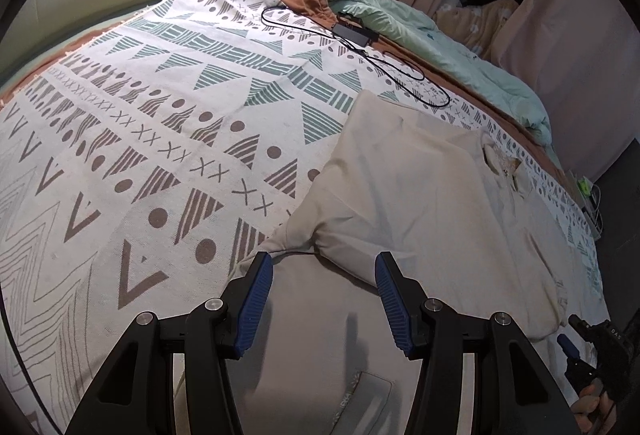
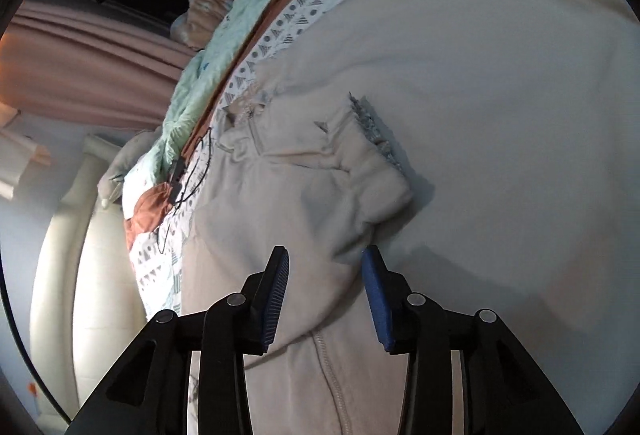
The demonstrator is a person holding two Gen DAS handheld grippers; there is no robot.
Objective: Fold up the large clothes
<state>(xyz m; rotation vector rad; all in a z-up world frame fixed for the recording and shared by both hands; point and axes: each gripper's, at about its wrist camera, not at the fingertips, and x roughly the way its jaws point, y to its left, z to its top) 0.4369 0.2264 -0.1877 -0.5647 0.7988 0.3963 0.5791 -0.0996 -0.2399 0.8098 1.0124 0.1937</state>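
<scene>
Left gripper (image 1: 324,267) agape, right gripper (image 2: 325,261) agape, neither holding | large beige fleece garment (image 1: 420,195) lower right on patterned bedspread (image 1: 160,115) | step: mid-fold | next: I pinch its bunched edge.

Beige garment (image 1: 420,203) lies partly folded, rumpled, on the bed.

Bed with patterned blanket (image 1: 168,107), beige garment (image 1: 420,195), black cable (image 1: 360,47), mint duvet (image 1: 460,47)

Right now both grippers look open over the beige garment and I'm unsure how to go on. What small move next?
Probably close the left gripper on the bunched fold of the garment lying between its open fingers; the right gripper also hangs open.
</scene>
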